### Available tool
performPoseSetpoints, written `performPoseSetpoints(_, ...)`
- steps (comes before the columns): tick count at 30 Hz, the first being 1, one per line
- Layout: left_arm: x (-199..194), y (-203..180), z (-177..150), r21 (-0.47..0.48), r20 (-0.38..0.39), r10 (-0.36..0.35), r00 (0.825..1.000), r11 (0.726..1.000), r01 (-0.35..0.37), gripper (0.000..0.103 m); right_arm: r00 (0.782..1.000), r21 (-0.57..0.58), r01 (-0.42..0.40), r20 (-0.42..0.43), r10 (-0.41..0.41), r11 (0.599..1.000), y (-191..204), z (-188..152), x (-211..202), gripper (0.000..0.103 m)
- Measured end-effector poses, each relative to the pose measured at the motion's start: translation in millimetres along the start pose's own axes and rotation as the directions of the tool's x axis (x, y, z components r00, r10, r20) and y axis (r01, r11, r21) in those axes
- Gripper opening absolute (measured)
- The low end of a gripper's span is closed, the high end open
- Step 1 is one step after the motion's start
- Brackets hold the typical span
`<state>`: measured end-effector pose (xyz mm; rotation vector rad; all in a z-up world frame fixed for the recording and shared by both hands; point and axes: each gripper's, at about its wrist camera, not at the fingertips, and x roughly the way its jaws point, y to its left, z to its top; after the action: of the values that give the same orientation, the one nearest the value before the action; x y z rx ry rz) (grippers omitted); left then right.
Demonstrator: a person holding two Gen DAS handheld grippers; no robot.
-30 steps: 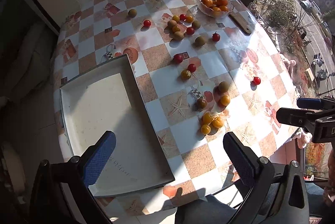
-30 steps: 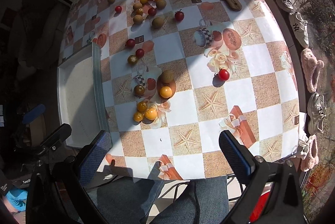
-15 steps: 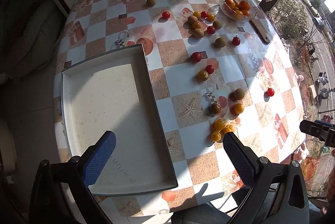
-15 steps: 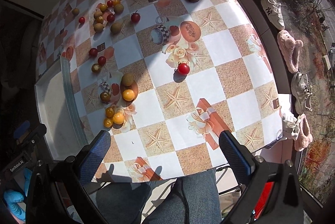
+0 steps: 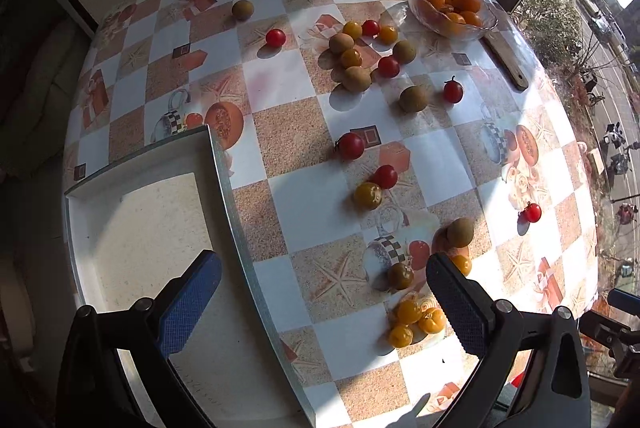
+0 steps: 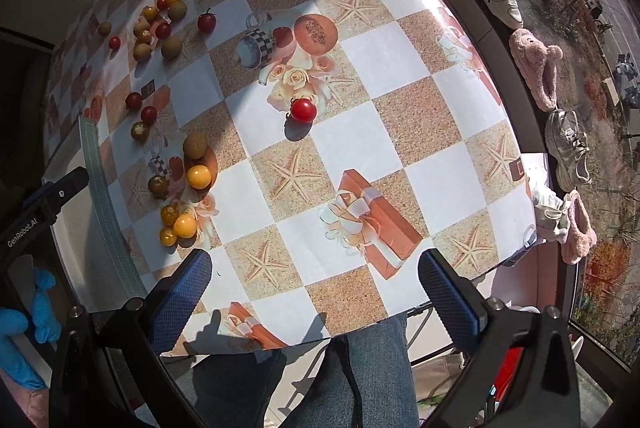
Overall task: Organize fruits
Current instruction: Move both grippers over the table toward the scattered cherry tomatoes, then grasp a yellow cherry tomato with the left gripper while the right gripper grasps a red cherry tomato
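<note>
Your fruits lie loose over the table (image 5: 280,132): red tomatoes, yellow tomatoes and brown round fruits, none yet in the tray (image 5: 152,228), which fills the lower left of the left view. A far cluster (image 5: 360,48) sits upper centre in that view, beside the bowl (image 5: 452,8) of oranges at upper right. A yellow trio (image 5: 416,320) lies at lower centre right, just beside your left claw's right finger. One lone red tomato (image 6: 303,110) sits mid-frame in the right view, well apart from the rest.

Expect these to be light, round and smooth, so they will likely roll at a nudge and slip from a hard pinch. The tomatoes look thin-skinned and soft; squeeze only until they stop moving. Take each across its widest part, pads on opposite sides, and come down from above so it cannot run away along the cloth. Where fruits touch, as in the trio, pick the outermost one first.

Your left claw (image 5: 320,304) is spread wide and holds nothing; it hangs over the near table edge, looking down and forward, one finger over the tray, the other over the cloth. Your right claw (image 6: 316,292) is likewise wide apart and empty, held above the near edge over your knees, tilted down toward the table. The lone tomato lies straight ahead of it, between the lines of its fingers.
</note>
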<state>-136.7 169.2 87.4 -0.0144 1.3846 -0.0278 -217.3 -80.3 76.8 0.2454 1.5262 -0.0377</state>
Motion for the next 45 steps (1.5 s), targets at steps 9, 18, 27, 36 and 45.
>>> performPoseSetpoints(9, 51, -11, 17, 0.015, -0.031, 0.04, 0.999, 0.999, -0.04, 0.101, 1.0, -0.048, -0.002, 0.002, 0.003, 0.999, 7, 35, 34, 0.103)
performPoseSetpoints(18, 74, -15, 28, 0.012, -0.034, 0.061, 0.998, 0.998, -0.061, 0.087, 0.999, -0.076, 0.03, 0.016, -0.029, 0.997, 13, 73, 69, 0.101)
performPoseSetpoints(27, 78, -21, 26, 0.019, -0.032, 0.035, 0.999, 0.999, -0.034, 0.064, 0.996, -0.099, 0.088, 0.035, -0.085, 0.991, 16, 84, 84, 0.075)
performPoseSetpoints(36, 63, -46, 20, 0.035, -0.018, -0.02, 1.0, 0.999, 0.021, 0.025, 0.995, -0.151, 0.086, 0.059, -0.078, 0.985, 34, 80, 73, 0.023)
performPoseSetpoints(45, 22, -29, 9, -0.027, 0.024, -0.066, 0.997, 0.997, 0.067, 0.025, 0.994, -0.101, -0.08, 0.066, 0.087, 0.992, 31, 65, 45, 0.023)
